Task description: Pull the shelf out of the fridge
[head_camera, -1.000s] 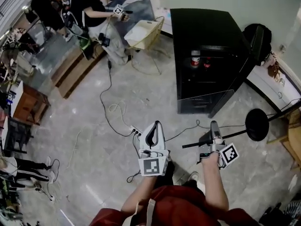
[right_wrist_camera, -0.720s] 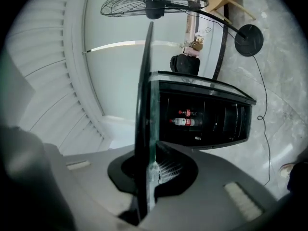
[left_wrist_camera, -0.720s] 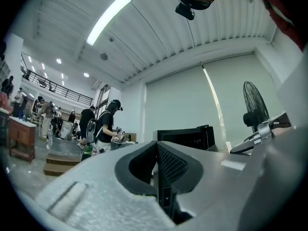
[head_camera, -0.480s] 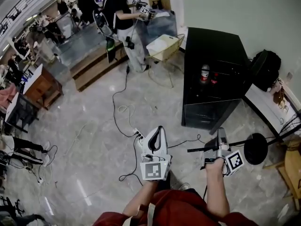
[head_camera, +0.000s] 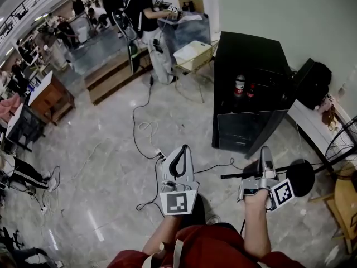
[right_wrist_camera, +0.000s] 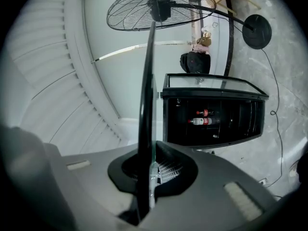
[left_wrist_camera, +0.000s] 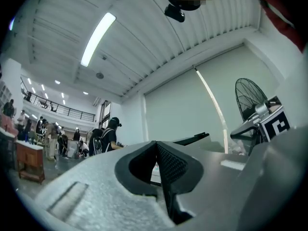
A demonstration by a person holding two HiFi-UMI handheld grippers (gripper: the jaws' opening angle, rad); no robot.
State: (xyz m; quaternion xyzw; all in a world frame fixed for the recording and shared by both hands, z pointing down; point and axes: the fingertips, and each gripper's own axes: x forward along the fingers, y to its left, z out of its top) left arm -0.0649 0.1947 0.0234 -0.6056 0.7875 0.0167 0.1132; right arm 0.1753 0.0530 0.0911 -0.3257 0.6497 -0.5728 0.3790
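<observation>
Nearest you, your left gripper (head_camera: 179,154) has its jaws pressed together on nothing, while your right gripper (head_camera: 265,152) is clamped on one edge of the glass shelf (head_camera: 237,175), which appears edge-on between the pads in the right gripper view. The shelf is held flat in the air, clear of the black fridge (head_camera: 245,52), which stands open beyond it with bottles (head_camera: 240,85) inside.
</observation>
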